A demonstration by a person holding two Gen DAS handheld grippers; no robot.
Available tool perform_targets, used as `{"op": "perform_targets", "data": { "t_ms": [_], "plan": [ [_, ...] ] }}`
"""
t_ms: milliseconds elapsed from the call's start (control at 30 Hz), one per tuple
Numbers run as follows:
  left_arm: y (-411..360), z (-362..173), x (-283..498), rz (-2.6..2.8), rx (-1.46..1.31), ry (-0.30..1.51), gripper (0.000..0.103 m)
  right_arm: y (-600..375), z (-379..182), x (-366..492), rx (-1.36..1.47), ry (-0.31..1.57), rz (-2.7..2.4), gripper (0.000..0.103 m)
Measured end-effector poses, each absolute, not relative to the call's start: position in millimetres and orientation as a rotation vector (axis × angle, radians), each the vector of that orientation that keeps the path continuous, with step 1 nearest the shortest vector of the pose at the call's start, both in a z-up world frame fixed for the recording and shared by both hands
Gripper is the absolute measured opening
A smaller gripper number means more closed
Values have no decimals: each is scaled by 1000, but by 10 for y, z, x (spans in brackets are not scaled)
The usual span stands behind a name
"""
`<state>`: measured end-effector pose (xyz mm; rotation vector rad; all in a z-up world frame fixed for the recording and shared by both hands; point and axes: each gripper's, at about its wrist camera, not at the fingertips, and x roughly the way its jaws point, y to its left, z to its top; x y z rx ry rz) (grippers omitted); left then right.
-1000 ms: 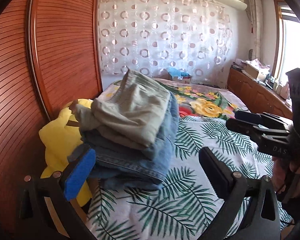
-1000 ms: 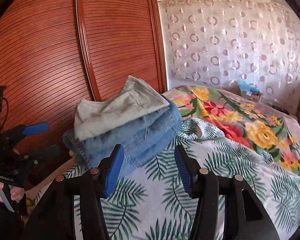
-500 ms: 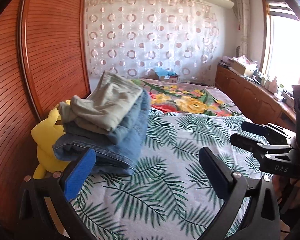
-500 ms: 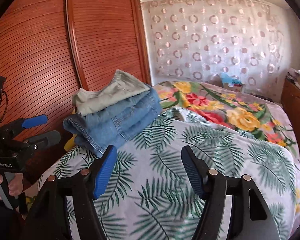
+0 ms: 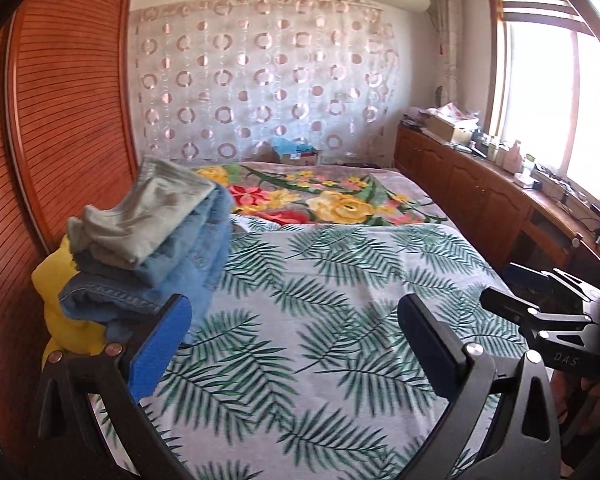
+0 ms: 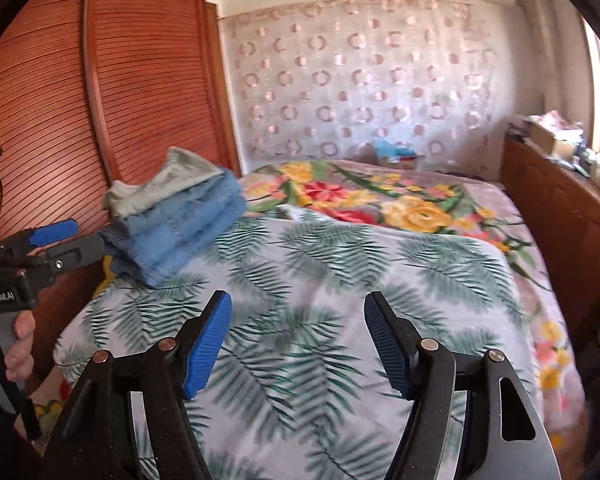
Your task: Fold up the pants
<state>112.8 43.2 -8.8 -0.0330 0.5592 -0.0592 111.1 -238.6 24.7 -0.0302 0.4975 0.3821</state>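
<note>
A stack of folded pants [image 5: 156, 248] lies at the left edge of the bed: blue jeans below, a grey-green pair [image 5: 152, 212] on top. It also shows in the right wrist view [image 6: 180, 220]. My left gripper [image 5: 296, 344] is open and empty, held over the palm-leaf sheet [image 5: 340, 300] to the right of the stack. My right gripper [image 6: 298, 340] is open and empty above the sheet's middle. Each gripper shows in the other's view: the right one [image 5: 540, 312], the left one [image 6: 60, 240].
A yellow plush toy [image 5: 60, 304] sits under the stack against the red slatted wardrobe [image 5: 60, 120]. A floral blanket [image 5: 320, 200] covers the far half of the bed. A wooden cabinet [image 5: 500, 208] with clutter runs along the right wall under the window.
Both grippers have pulled back and away from the pants stack, which now sits farther off and more to the left. Both stay open and empty.
</note>
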Motion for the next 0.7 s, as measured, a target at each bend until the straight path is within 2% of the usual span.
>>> {"op": "perform_targets", "data": {
  "t_ms": [700],
  "plan": [
    [-133,465,625,-140,10,420,103,-2506,554,312,30,360,244,71]
  ]
}}
